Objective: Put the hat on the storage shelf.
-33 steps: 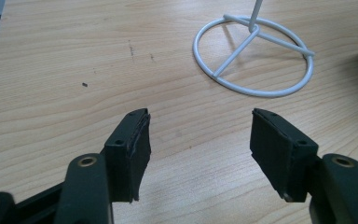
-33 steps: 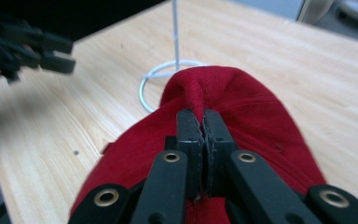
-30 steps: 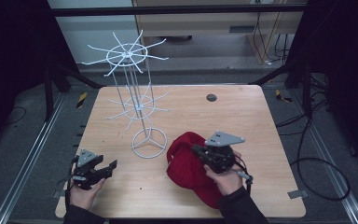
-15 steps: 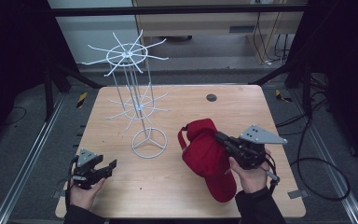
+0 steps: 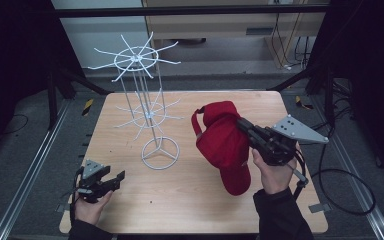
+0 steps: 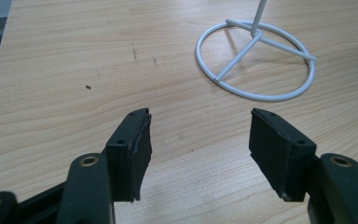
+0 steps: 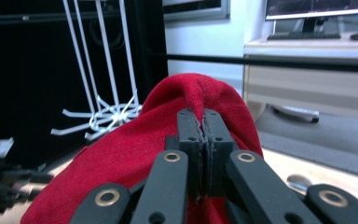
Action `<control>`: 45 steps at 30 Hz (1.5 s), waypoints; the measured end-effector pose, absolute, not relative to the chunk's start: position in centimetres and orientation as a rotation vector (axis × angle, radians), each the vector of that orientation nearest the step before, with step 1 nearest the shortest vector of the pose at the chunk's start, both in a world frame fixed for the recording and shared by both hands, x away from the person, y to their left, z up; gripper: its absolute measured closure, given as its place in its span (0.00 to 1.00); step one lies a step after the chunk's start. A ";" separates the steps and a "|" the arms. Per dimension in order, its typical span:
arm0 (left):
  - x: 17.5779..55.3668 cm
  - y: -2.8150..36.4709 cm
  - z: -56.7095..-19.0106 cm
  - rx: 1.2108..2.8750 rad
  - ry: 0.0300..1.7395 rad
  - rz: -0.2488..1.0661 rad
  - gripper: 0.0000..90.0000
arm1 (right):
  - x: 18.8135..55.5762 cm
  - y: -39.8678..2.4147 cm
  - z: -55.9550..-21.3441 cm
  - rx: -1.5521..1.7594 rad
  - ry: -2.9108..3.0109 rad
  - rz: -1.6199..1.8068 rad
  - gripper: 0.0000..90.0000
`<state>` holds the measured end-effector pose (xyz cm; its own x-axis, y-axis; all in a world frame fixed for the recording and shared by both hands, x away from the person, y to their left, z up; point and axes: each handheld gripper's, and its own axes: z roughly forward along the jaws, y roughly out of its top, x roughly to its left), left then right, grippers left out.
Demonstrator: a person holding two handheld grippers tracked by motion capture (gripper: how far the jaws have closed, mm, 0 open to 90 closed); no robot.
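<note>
A red cap [image 5: 223, 142] hangs lifted above the right half of the wooden table [image 5: 190, 200], its brim drooping toward the front edge. My right gripper [image 5: 241, 124] is shut on the cap's fabric; in the right gripper view the pads [image 7: 203, 126] pinch a fold of the red cap [image 7: 135, 154]. A white wire display stand [image 5: 145, 107] with spoked hooks rises left of the cap, its ring base [image 6: 256, 60] on the table. My left gripper [image 5: 116, 179] rests low at the front left, open, with bare wood between its fingers [image 6: 275, 149].
A small dark disc [image 5: 226, 102] lies near the table's far edge, behind the cap. Black frame rails and cables run along both sides of the table. Behind the stand the room is dark, with a desk and monitor at the far right.
My right gripper has risen and moved right and away, carrying the red cap off the table surface. The left gripper has stayed put.
</note>
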<state>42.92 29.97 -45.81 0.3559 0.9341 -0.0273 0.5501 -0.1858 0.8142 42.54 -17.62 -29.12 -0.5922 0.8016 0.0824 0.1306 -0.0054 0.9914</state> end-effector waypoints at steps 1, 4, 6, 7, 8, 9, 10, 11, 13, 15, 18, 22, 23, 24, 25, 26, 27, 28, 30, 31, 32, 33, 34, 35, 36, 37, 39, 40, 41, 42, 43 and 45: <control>42.9 30.0 -45.8 1.856 1.297 0.638 0.43 | 42.6 -17.5 -28.9 0.971 1.739 1.649 0.98; 42.9 30.0 -45.8 1.855 1.295 0.641 0.43 | 43.1 -17.3 -27.9 0.955 1.696 1.659 0.98; 42.9 30.0 -45.8 1.855 1.296 0.639 0.43 | 43.3 -17.1 -27.5 0.952 1.671 1.671 0.98; 42.9 30.0 -45.8 1.856 1.296 0.638 0.43 | 43.5 -17.1 -27.2 0.952 1.658 1.678 0.98; 42.9 30.0 -45.8 1.857 1.296 0.637 0.43 | 43.7 -17.0 -27.0 0.951 1.643 1.687 0.98; 42.9 30.0 -45.8 1.861 1.293 0.639 0.43 | 43.8 -16.9 -26.7 0.951 1.635 1.690 0.98; 42.9 30.0 -45.8 1.861 1.293 0.640 0.43 | 44.0 -16.8 -26.4 0.944 1.622 1.693 0.98; 42.9 29.9 -45.8 1.859 1.292 0.640 0.43 | 44.1 -16.8 -26.1 0.942 1.607 1.698 0.98; 42.9 29.9 -45.8 1.858 1.292 0.638 0.43 | 44.3 -16.7 -25.5 0.929 1.583 1.708 0.98; 42.9 29.9 -45.8 1.858 1.291 0.638 0.43 | 44.4 -16.6 -24.9 0.914 1.559 1.723 0.98; 42.9 29.9 -45.8 1.862 1.287 0.640 0.43 | 44.6 -16.4 -24.0 0.909 1.527 1.730 0.98; 42.9 29.9 -45.8 1.862 1.287 0.638 0.43 | 45.1 -16.3 -23.2 0.910 1.495 1.744 0.98; 42.9 29.9 -45.8 1.863 1.287 0.639 0.43 | 45.2 -16.2 -23.0 0.909 1.489 1.745 0.98; 42.9 30.0 -45.8 1.862 1.287 0.638 0.43 | 45.3 -16.2 -22.7 0.905 1.476 1.752 0.98; 42.9 29.9 -45.8 1.858 1.290 0.635 0.43 | 45.4 -16.1 -22.4 0.900 1.472 1.757 0.98; 42.9 29.9 -45.8 1.857 1.290 0.635 0.43 | 45.5 -16.1 -22.2 0.897 1.467 1.760 0.98; 42.9 30.0 -45.8 1.862 1.289 0.634 0.43 | 45.5 -16.0 -21.9 0.895 1.461 1.765 0.98; 42.9 30.0 -45.8 1.859 1.290 0.635 0.43 | 45.6 -15.9 -21.6 0.888 1.455 1.766 0.98; 42.9 30.0 -45.8 1.863 1.286 0.638 0.43 | 45.7 -15.8 -20.9 0.877 1.442 1.767 0.98; 42.9 29.9 -45.8 1.864 1.286 0.637 0.43 | 45.7 -15.8 -20.6 0.873 1.434 1.770 0.98; 42.9 29.9 -45.8 1.864 1.286 0.638 0.43 | 45.7 -15.7 -20.3 0.868 1.426 1.772 0.98; 42.9 29.9 -45.8 1.864 1.286 0.638 0.43 | 45.8 -15.6 -19.9 0.863 1.420 1.774 0.98; 42.9 29.9 -45.8 1.864 1.286 0.638 0.43 | 45.8 -15.6 -19.6 0.856 1.414 1.776 0.98; 42.9 30.0 -45.8 1.864 1.288 0.635 0.43 | 45.8 -15.5 -19.4 0.853 1.408 1.776 0.98; 42.9 30.0 -45.8 1.863 1.288 0.635 0.43 | 45.8 -15.5 -19.0 0.847 1.400 1.782 0.98; 42.9 30.0 -45.8 1.865 1.287 0.636 0.43 | 45.8 -15.4 -18.9 0.843 1.393 1.784 0.98; 42.9 30.0 -45.8 1.868 1.286 0.638 0.43 | 45.8 -15.4 -18.4 0.836 1.384 1.788 0.98; 42.9 30.0 -45.8 1.869 1.286 0.638 0.43 | 45.8 -15.3 -18.2 0.835 1.378 1.792 0.98; 42.9 29.9 -45.8 1.865 1.286 0.638 0.43 | 45.8 -15.2 -18.0 0.829 1.376 1.796 0.98; 42.9 29.9 -45.8 1.865 1.285 0.638 0.43 | 45.8 -15.0 -17.7 0.821 1.371 1.803 0.98; 42.9 29.9 -45.8 1.866 1.285 0.637 0.43 | 45.8 -14.9 -17.6 0.819 1.369 1.809 0.98; 42.9 29.9 -45.8 1.867 1.288 0.634 0.43 | 45.7 -14.7 -17.4 0.808 1.362 1.824 0.98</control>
<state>42.91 29.94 -45.85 0.3662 0.9303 -0.0230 0.5492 -0.1961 0.8124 45.73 -14.66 -17.42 -0.5523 0.8309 0.0670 -0.1716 -0.1920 0.9663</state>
